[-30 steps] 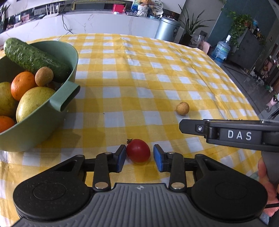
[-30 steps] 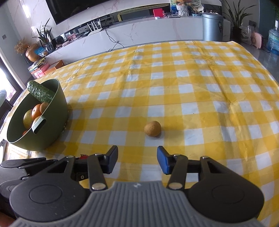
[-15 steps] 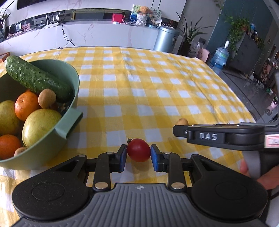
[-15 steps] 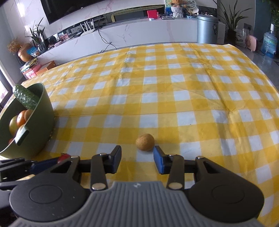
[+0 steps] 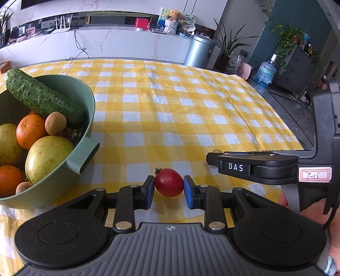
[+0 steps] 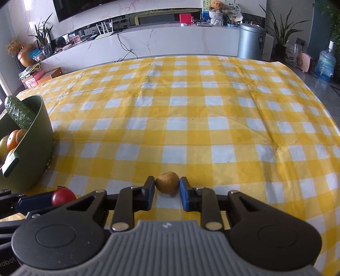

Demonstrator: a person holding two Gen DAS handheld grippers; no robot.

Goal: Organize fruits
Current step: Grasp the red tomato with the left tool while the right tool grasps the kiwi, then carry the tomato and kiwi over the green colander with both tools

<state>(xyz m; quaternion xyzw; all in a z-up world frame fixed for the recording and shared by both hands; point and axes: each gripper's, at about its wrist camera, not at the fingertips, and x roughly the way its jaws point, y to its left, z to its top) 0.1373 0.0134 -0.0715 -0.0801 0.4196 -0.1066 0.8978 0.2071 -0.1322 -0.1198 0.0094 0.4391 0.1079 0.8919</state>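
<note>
Both wrist views close, angled down; shared: tablecloth (image 5: 170, 110), bowl (image 6: 40, 148).

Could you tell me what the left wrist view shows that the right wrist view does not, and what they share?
Only the left wrist view shows the pears in the bowl and the left tool shut on the red tomato. Only the right wrist view shows the right tool shut on the small brown fruit. Both show the green bowl, the cucumber and the checked cloth.

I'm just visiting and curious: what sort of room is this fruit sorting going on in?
Most likely a home living or dining room: a table under a yellow checked cloth, a long marble-look counter with potted plants, and a teddy bear.
</note>
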